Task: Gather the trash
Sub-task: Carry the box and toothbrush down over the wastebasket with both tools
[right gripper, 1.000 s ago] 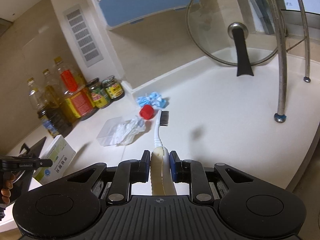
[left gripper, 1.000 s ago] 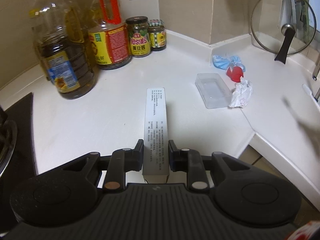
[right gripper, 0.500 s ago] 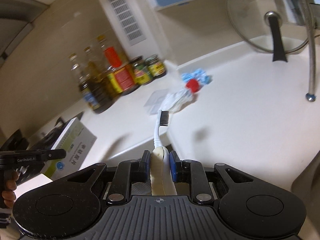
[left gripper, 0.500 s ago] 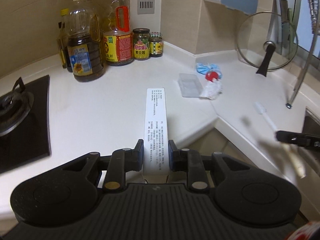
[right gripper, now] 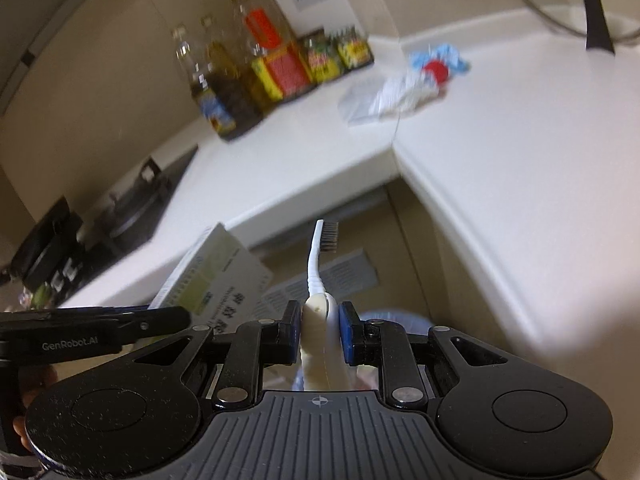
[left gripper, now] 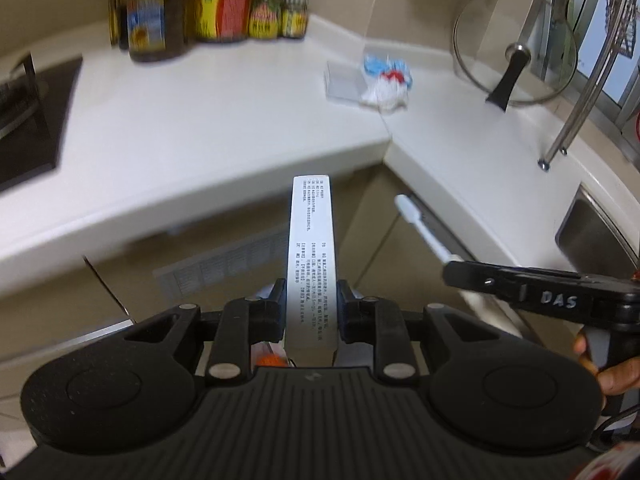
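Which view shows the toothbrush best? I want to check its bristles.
The right wrist view: the toothbrush runs straight up from the right tongs, clamped by its cream handle, with dark bristles in profile. The left wrist view shows only its white head and neck from behind, bristles hidden, handle blurred.

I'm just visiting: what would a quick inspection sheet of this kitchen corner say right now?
Surface: white countertop, mostly bare.
Job's things: flat box and toothbrush, both held off the counter; crumpled tissue, red cap, blue wrapper and clear plastic tray on the counter.
Clutter: oil bottles and jars by the wall.
Grippers: left gripper shut on the box; right gripper shut on the toothbrush.
Cables: nothing seen.
Surroundings: glass lid, stove, sink.
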Demonstrator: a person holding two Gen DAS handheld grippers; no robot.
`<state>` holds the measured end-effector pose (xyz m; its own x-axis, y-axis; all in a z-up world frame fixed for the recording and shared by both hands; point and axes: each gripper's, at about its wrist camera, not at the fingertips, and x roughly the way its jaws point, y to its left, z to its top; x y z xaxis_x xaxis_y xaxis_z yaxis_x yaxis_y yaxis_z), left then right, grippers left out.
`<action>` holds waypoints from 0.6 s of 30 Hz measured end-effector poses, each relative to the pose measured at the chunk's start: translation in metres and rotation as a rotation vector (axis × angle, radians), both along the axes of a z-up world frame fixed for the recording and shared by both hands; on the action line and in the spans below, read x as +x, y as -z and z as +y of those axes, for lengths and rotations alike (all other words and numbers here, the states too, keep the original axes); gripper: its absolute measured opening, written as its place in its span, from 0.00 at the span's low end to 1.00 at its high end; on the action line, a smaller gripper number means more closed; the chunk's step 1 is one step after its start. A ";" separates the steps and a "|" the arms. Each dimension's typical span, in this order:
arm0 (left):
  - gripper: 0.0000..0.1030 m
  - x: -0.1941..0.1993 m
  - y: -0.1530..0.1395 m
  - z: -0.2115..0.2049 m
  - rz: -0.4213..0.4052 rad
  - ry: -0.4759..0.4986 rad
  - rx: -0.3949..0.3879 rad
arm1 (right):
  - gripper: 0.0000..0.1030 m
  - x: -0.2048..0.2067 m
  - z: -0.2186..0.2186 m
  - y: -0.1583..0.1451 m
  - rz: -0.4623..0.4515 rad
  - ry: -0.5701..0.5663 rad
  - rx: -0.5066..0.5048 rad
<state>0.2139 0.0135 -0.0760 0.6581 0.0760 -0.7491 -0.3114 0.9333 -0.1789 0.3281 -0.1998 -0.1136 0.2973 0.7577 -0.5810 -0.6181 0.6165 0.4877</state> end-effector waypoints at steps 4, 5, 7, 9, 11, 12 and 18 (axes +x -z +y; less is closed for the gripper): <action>0.21 0.004 0.025 0.000 0.048 0.015 -0.037 | 0.20 -0.004 0.013 0.024 0.046 -0.009 -0.049; 0.21 0.006 0.031 0.000 0.059 0.020 -0.046 | 0.20 -0.004 0.016 0.029 0.052 -0.010 -0.059; 0.21 0.009 0.043 0.002 0.078 0.026 -0.064 | 0.20 -0.004 0.022 0.040 0.065 -0.010 -0.085; 0.21 0.014 0.055 0.005 0.101 0.025 -0.082 | 0.20 -0.004 0.028 0.051 0.080 -0.004 -0.109; 0.21 0.019 0.066 0.008 0.119 0.027 -0.096 | 0.20 -0.002 0.033 0.064 0.100 0.004 -0.132; 0.21 0.022 0.072 0.010 0.127 0.029 -0.101 | 0.20 -0.001 0.035 0.071 0.107 0.008 -0.144; 0.21 0.039 0.110 0.015 0.194 0.041 -0.126 | 0.20 0.007 0.045 0.108 0.149 0.050 -0.205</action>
